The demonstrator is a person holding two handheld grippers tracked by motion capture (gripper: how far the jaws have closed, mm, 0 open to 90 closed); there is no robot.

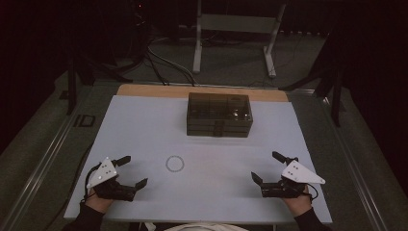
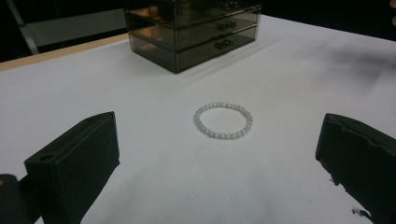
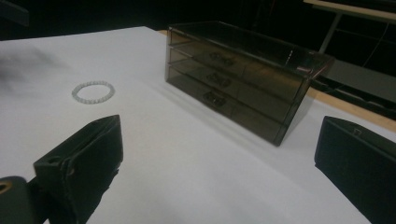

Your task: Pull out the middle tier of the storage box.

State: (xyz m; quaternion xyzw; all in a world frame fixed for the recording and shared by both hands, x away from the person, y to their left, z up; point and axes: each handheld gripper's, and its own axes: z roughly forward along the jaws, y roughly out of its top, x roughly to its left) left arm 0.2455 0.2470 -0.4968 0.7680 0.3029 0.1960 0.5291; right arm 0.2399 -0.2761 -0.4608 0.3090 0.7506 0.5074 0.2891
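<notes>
1. The left gripper (image 1: pixel 133 170) sits low at the table's near left corner, about 8 o'clock from the middle of the white table top (image 1: pixel 144 125). Its jaws stand wide apart and hold nothing. A hand grips it from below, and the grey three-cornered plate rides on top.
2. In the left gripper view, the two black jaws rise at the bottom corners with bare white surface between them. The bead bracelet (image 2: pixel 223 120) lies straight ahead at 12 o'clock, well clear of both jaws.
3. The bead bracelet (image 1: pixel 174 163) is a small ring of pale beads lying flat on the white table top. It is left of the centre line and nearer the person than the middle. From the left gripper it lies at about 2 o'clock, near but apart.
4. The drawer box (image 1: pixel 220 114) is a smoky, see-through chest with three stacked drawers, all pushed in. It stands at the far side of the table, at 12 o'clock from the middle and well apart from the bracelet, which lies at about 7 o'clock from it.
5. The right gripper (image 1: pixel 268 170) rests at the near right corner, about 4 o'clock from the middle. Its jaws are spread wide and empty.
6. In the right gripper view, the drawer box (image 3: pixel 243 79) lies ahead between the jaws, at about 1 o'clock. The bracelet (image 3: pixel 93 92) lies off at 10 o'clock.
</notes>
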